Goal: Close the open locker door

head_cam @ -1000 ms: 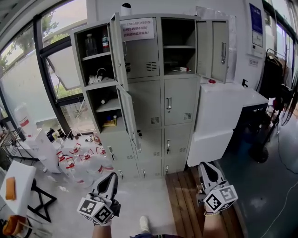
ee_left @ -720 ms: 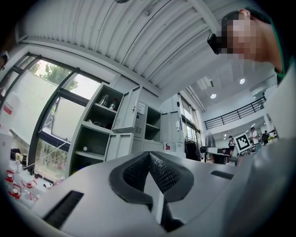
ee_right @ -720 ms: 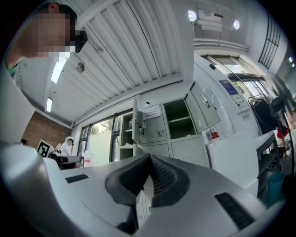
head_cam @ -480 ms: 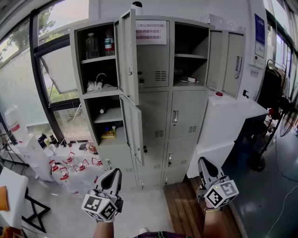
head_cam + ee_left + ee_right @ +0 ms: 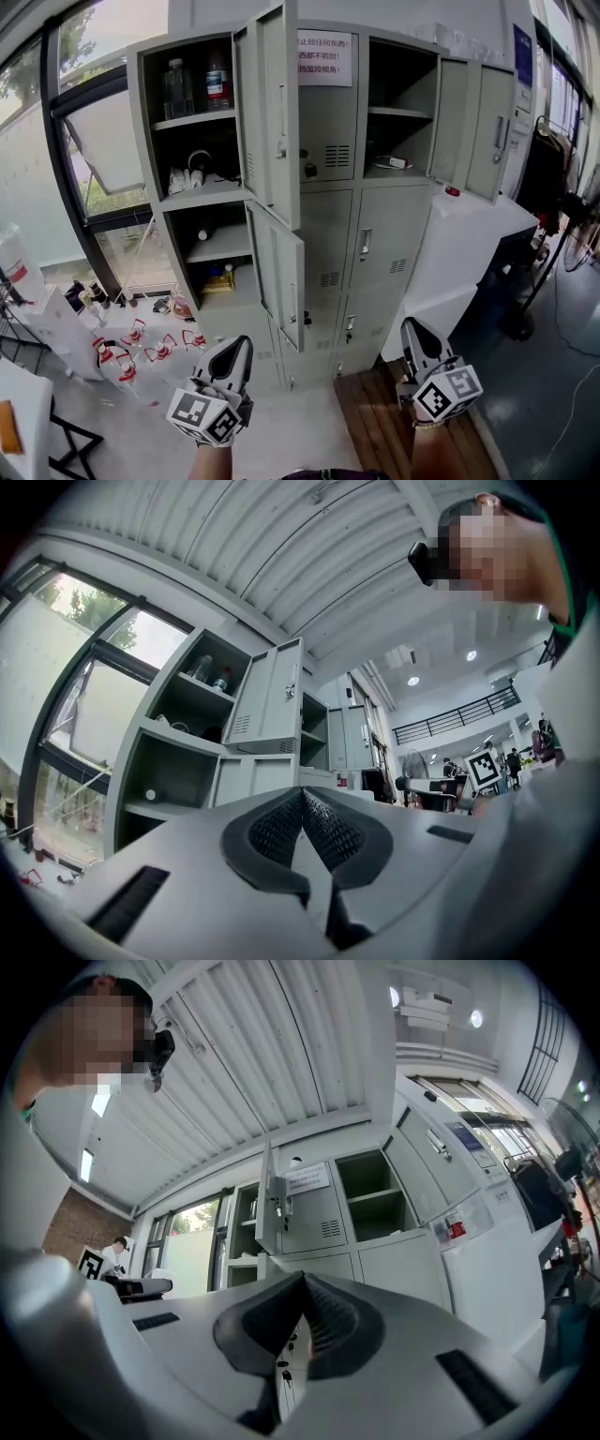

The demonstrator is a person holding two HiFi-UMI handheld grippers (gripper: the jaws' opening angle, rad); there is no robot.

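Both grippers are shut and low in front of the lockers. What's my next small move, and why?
Probably lift the left gripper toward the free edge of the second-row door. That door hangs open nearest it, nothing touches it yet, and shut jaws should do for pushing.

White notice (image 5: pixel 325 58) on locker (image 5: pixel 379 230) — red characters; too blurred to read

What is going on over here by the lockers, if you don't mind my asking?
A person stands facing a grey locker cabinet, with a gripper in each hand. The left gripper and the right gripper are both shut and empty, held low and well short of the lockers. Three doors hang open: the top left door, the middle left door and the top right door. Neither gripper touches a door.
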